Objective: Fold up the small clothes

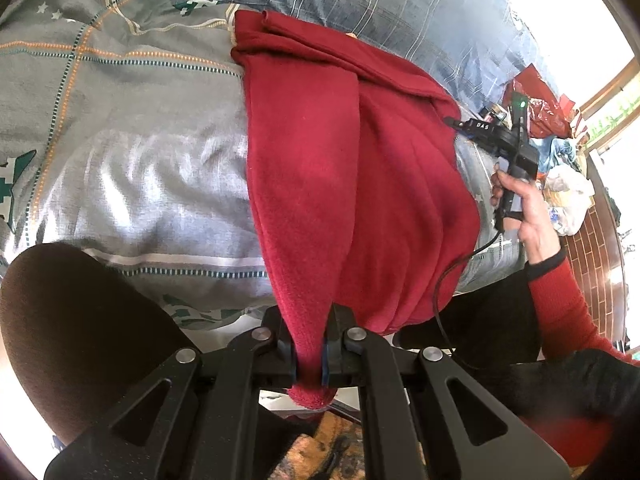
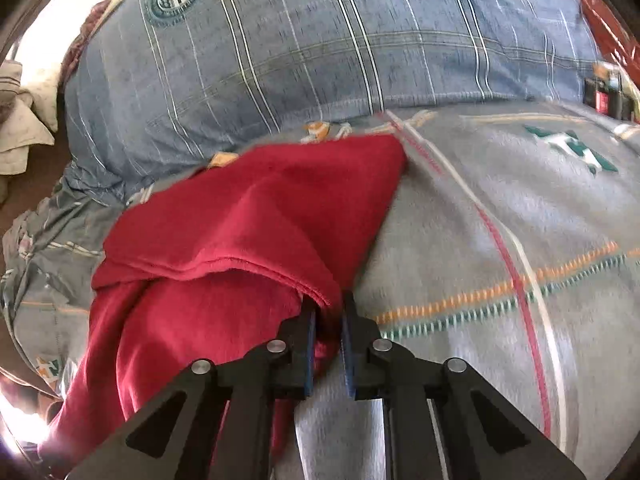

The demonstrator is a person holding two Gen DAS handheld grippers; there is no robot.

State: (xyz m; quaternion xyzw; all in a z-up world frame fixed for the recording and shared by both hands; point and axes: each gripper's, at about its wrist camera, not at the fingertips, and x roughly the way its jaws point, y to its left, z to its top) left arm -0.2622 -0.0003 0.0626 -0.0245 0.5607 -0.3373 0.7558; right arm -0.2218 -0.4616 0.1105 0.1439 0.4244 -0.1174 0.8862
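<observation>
The left hand-held gripper [image 1: 309,360] pinches a bunched end of the red garment [image 1: 352,184], which lies stretched across the bed [image 1: 120,152]. The right hand-held gripper [image 2: 327,332] nips a hemmed edge, likely to pull the cloth flat before folding.

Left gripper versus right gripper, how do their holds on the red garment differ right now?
The left gripper pinches a thick bunched end of the red garment, with a tuft poking out behind its fingers; the right gripper catches only a thin hemmed edge. The left gripper's cloth runs taut away from it, while the right gripper's cloth sags in loose folds to its left. Both are shut on the same garment over the grey patterned bedding.
</observation>
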